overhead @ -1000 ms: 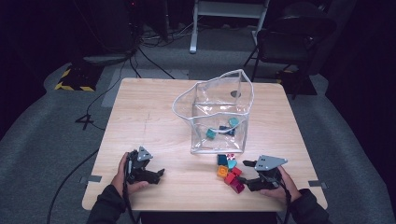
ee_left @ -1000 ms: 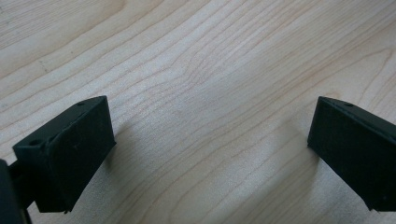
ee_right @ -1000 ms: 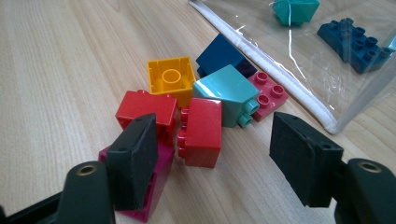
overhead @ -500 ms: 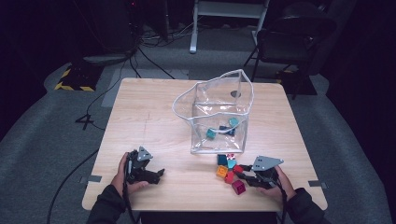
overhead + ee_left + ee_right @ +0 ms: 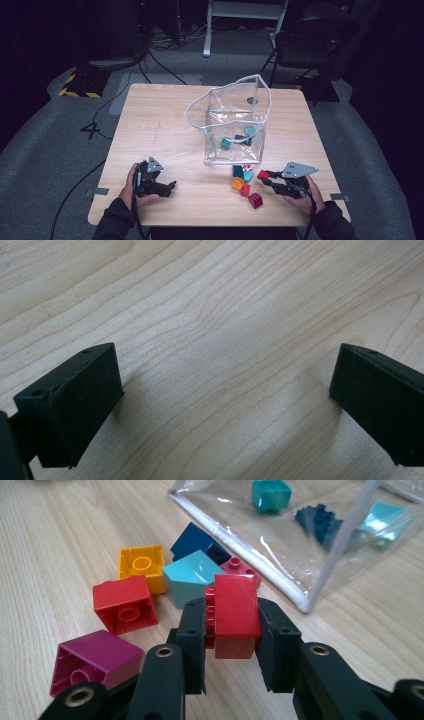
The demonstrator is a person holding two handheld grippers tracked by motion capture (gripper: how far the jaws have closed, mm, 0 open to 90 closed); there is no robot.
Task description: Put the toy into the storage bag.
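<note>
A second ago the right gripper (image 5: 232,630) gaped beside the loose bricks; its jaws have since closed on a red brick (image 5: 233,615), raised just clear of the bench (image 5: 165,130). The left gripper (image 5: 220,400) rests wide open, holding nothing.

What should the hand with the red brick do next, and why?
Probably lift it toward the clear bag: the right gripper is shut on the red brick, the bag's top gapes open, and bricks already lie inside.
</note>
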